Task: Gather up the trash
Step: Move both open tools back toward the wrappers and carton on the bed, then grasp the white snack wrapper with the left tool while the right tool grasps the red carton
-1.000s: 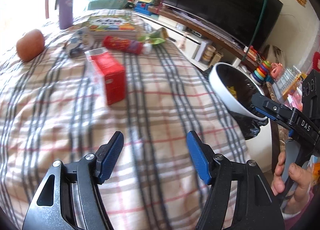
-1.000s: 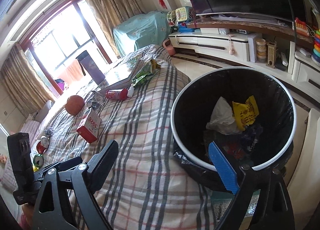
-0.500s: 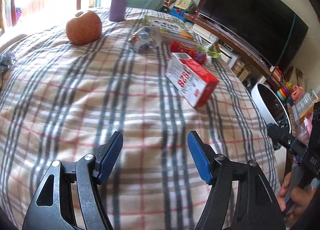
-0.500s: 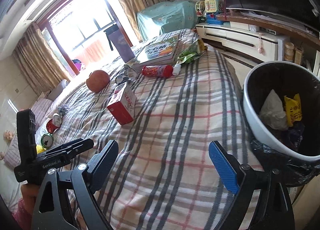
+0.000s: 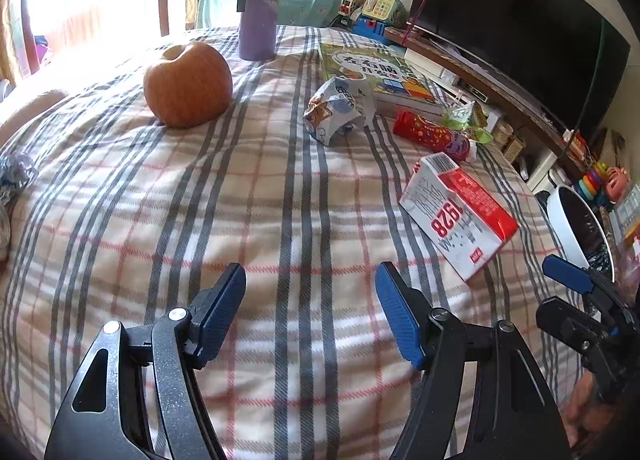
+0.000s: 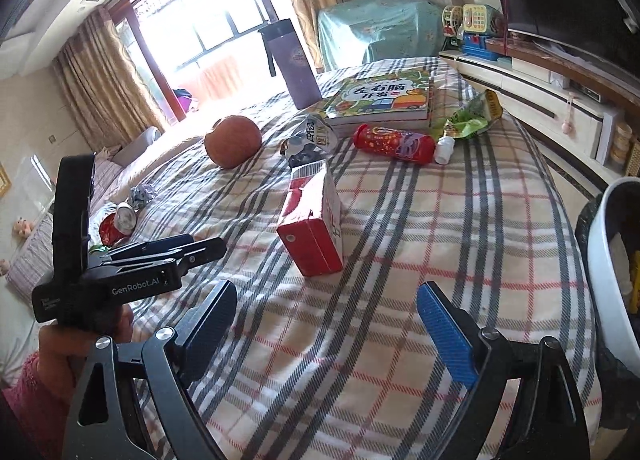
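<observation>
Ahead of both spread, empty grippers (image 5: 310,312) (image 6: 326,326), a red carton (image 6: 314,221) lies before apple (image 5: 188,83), wrapper (image 5: 338,109).

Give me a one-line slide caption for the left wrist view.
Open left gripper hovers over a plaid blanket facing a red-and-white carton, crumpled wrapper, apple and purple bottle.

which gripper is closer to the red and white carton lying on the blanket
Right, though not by much. The right gripper points almost straight at the carton with bare blanket between them; the left gripper sits off to the carton's side. Both are open and empty.
</observation>
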A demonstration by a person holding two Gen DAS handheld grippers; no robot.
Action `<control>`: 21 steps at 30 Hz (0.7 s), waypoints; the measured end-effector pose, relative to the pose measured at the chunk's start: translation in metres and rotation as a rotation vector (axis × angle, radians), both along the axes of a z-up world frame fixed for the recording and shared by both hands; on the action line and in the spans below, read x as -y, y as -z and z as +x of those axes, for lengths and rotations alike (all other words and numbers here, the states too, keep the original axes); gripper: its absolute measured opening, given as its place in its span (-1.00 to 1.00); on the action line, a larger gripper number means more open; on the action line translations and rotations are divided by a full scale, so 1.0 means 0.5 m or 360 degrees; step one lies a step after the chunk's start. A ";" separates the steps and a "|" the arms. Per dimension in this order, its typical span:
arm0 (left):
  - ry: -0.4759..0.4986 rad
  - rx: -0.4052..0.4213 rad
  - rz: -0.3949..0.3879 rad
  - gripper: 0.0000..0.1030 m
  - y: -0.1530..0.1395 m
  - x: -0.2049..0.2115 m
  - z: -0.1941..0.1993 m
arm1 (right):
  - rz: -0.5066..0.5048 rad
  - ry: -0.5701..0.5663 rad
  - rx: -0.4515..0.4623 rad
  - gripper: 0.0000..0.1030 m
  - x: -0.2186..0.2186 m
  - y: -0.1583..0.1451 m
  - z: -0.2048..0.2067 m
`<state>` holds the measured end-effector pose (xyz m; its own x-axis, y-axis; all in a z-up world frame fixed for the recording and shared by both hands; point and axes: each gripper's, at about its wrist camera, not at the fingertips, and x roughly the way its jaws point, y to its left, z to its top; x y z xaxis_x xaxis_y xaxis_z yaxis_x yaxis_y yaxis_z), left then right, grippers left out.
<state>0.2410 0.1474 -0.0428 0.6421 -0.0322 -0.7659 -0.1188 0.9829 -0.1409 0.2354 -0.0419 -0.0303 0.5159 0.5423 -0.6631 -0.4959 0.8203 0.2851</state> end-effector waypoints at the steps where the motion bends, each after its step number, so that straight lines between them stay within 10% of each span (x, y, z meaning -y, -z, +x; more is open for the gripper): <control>1: 0.0007 0.0006 0.0001 0.34 -0.001 -0.004 0.013 | -0.0007 -0.0008 0.0011 0.79 -0.010 0.000 0.006; 9: 0.0069 0.0040 0.0036 0.35 -0.003 -0.027 0.129 | -0.0101 -0.0050 0.0021 0.58 -0.071 0.023 0.065; 14: 0.0137 0.0022 0.0019 0.38 0.000 -0.032 0.199 | -0.0117 -0.0038 -0.0035 -0.40 -0.078 0.043 0.096; 21: 0.0139 0.0010 0.0051 0.42 0.014 -0.006 0.275 | -0.0050 0.0088 -0.0052 -0.40 0.006 0.027 0.080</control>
<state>0.3786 0.1503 -0.0496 0.6428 -0.0641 -0.7633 -0.0315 0.9934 -0.1099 0.2753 -0.0449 -0.0438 0.5220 0.4925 -0.6964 -0.4405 0.8548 0.2744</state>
